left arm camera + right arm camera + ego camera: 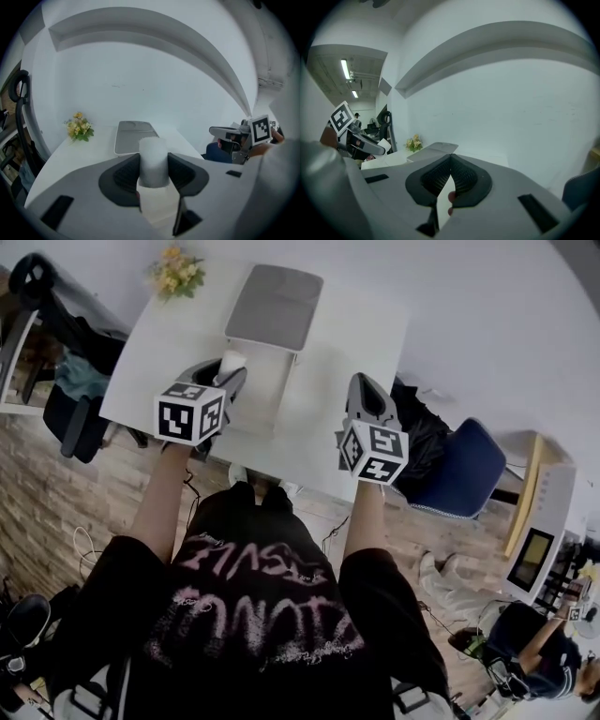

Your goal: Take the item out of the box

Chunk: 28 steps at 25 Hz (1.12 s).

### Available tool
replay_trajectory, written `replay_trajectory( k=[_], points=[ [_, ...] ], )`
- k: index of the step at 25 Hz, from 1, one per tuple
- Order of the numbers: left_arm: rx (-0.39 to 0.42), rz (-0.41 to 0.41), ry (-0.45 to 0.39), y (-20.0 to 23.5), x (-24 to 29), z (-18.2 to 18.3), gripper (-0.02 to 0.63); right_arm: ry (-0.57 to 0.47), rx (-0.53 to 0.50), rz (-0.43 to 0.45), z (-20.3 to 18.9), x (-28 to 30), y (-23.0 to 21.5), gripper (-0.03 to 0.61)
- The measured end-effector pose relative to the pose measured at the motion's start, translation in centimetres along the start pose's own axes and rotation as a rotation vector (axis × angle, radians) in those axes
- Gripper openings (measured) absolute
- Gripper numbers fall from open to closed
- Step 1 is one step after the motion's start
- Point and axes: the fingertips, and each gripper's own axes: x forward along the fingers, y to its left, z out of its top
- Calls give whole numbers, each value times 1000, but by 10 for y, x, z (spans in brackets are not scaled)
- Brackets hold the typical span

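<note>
A white box (261, 388) stands on the white table (356, 343), its grey lid (275, 306) flipped back toward the wall. My left gripper (230, 369) hovers over the box's near left side, shut on a white cylinder (232, 362). In the left gripper view the cylinder (153, 159) stands upright between the dark pads (123, 176) of the left gripper (153, 165), with the lid (133, 137) beyond it. My right gripper (362, 387) hangs over the table's right part, to the right of the box. In its own view the right gripper (451, 159) has its jaws meeting at the tips, with nothing held.
A small bunch of yellow flowers (175, 273) sits at the table's far left corner. A blue chair (464, 470) stands right of the table, with dark bags beside it. A dark chair with clothes (70, 381) is at the left. Another person (530, 652) sits at bottom right.
</note>
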Motion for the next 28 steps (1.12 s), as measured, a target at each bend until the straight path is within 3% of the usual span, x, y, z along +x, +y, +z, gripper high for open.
replay_trajectory(
  k=[9, 28],
  points=[
    [57, 1, -116, -2, -27, 34, 179, -77, -19, -15, 36, -13, 7, 9],
    [99, 26, -331, 2, -70, 87, 179, -185, -51, -32, 88, -28, 12, 9]
  ],
)
